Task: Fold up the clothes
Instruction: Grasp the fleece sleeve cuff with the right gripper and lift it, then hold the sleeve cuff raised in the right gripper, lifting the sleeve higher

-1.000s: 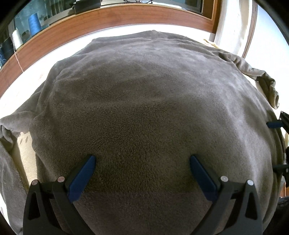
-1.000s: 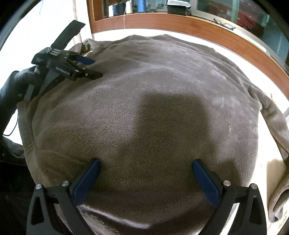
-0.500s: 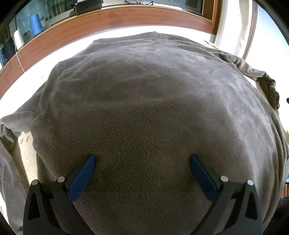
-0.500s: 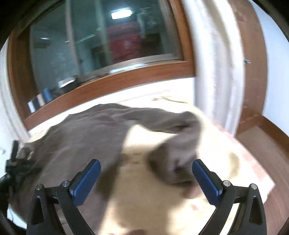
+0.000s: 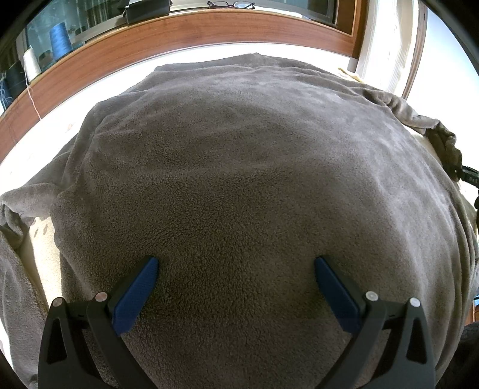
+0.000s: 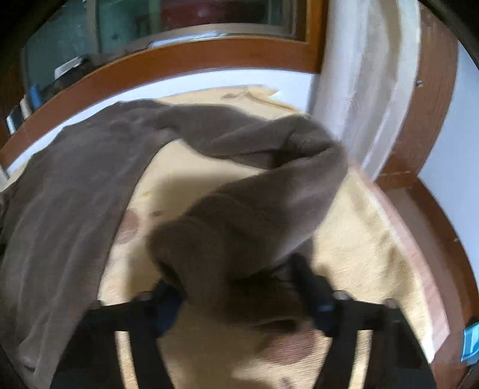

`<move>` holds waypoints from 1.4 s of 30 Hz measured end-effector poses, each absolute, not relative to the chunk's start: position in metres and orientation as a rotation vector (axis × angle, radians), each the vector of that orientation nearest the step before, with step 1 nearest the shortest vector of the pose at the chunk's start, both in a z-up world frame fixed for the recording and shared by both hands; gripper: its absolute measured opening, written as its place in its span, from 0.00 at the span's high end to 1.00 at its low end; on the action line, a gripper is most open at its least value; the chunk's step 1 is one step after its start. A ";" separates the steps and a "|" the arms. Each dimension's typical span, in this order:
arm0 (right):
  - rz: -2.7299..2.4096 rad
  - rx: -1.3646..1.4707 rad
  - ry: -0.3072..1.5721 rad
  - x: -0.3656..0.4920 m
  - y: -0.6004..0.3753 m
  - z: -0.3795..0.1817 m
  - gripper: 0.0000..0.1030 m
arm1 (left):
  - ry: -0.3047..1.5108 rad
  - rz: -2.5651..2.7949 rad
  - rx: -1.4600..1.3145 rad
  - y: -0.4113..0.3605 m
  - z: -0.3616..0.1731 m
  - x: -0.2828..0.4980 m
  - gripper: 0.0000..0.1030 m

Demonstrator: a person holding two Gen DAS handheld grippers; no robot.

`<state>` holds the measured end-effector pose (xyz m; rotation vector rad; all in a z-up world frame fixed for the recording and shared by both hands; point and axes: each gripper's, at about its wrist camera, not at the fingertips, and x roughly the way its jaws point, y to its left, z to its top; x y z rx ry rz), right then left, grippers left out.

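The grey fleece top point(image 5: 239, 179) lay spread flat across the cream bed cover point(image 6: 359, 239). The left gripper point(image 5: 236, 266) hovered wide open over the top's near hem. The right gripper point(image 6: 239, 284) had its fingers either side of the top's sleeve point(image 6: 239, 215); blur hid whether they pinched it. Sleeve-folding looked underway; next, carrying it onto the top's body.

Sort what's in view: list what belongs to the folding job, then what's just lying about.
Job:
grey fleece garment
its sleeve, lying between the fingers of the right claw
left claw, open above the garment

Lying about:
blue thread cone
white thread cone
glasses
curtain
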<state>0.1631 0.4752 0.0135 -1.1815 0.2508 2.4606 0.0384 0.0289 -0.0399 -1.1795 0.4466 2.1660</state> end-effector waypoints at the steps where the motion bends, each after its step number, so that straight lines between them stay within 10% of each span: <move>1: 2.454 -1.175 0.263 0.166 0.478 0.016 0.54 | 0.446 2.166 -1.179 0.029 -0.040 0.038 0.00; 7: 2.386 -0.998 0.244 0.191 0.497 0.038 0.81 | 0.447 2.165 -1.178 0.029 -0.040 0.037 0.00; 18: 2.335 -0.730 0.174 0.245 0.506 0.091 0.83 | 0.445 2.166 -1.177 0.029 -0.040 0.037 0.00; 31: 2.524 -0.977 0.533 0.295 0.496 0.026 0.82 | 0.443 2.168 -1.180 0.030 -0.039 0.037 0.00; 35: 2.579 -0.978 0.647 0.311 0.493 0.019 0.75 | 0.442 2.170 -1.181 0.031 -0.039 0.038 0.00; 38: 2.596 -0.871 0.952 0.334 0.506 0.017 0.22 | 0.442 2.171 -1.181 0.032 -0.039 0.039 0.00; 42: 2.607 -0.684 1.413 0.347 0.519 0.014 0.17 | 0.441 2.171 -1.180 0.031 -0.039 0.040 0.00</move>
